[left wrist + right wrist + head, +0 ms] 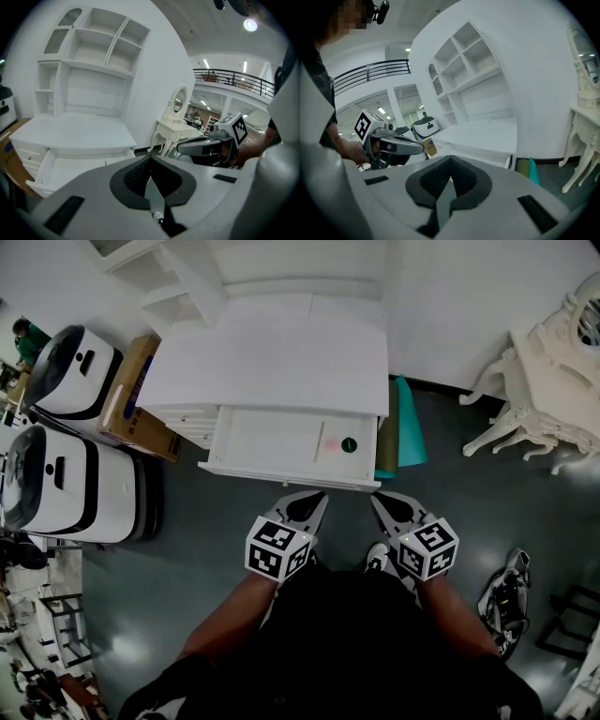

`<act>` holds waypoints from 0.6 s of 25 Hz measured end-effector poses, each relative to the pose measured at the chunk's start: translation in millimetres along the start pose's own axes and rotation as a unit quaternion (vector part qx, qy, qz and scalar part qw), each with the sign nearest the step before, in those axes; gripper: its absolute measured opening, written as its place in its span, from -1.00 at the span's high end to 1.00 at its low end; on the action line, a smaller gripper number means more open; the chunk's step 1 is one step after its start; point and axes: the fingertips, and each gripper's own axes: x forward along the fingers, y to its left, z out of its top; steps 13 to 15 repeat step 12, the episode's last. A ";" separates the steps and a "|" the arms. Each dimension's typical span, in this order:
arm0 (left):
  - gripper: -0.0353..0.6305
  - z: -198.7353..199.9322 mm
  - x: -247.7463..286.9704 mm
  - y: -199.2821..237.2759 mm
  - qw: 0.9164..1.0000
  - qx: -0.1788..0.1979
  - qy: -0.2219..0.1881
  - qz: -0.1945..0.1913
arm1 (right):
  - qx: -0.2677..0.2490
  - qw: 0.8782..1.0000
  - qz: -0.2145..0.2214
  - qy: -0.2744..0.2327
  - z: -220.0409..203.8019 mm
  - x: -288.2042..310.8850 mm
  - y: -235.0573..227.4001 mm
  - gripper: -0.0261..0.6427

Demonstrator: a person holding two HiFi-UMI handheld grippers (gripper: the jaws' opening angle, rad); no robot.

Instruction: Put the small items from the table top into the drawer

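Item 1: left gripper, held low in front of my operator's body, just short of the drawer front. I read its jaws as pressed together, with nothing between them.

Item 2: right gripper, beside the left and near it. Its jaws are likewise closed and empty.

Item 3: drawer of the white desk, pulled open. A dark round item lies at its right end, with a faint pinkish item just beside it.

Item 4: cardboard box on the floor, left of the desk.

Item 5: teal roll, leaning right of the desk.
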 end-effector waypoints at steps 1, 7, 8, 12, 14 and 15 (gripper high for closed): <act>0.88 0.5 0.1 -0.1 1.000 0.001 0.000 -0.001 | -0.001 1.000 0.000 0.001 -0.2 0.4 0.3 0.85; 0.88 0.1 1.3 -2.5 1.000 0.003 0.001 -0.005 | -0.001 1.000 -0.003 0.003 -1.9 -1.1 -0.8 0.85; 0.88 0.1 1.4 -2.4 1.000 0.004 0.001 -0.005 | -0.001 1.000 -0.003 0.004 -2.0 -1.1 -1.3 0.85; 0.88 1.2 2.1 -1.6 1.000 0.005 0.001 -0.006 | 0.000 1.000 -0.004 0.005 -1.3 -0.4 -2.7 0.85; 0.88 1.2 2.1 -1.6 1.000 0.005 0.001 -0.006 | 0.000 1.000 -0.004 0.005 -1.3 -0.4 -2.7 0.85; 0.88 1.2 2.1 -1.6 1.000 0.005 0.001 -0.006 | 0.000 1.000 -0.004 0.005 -1.3 -0.4 -2.7 0.85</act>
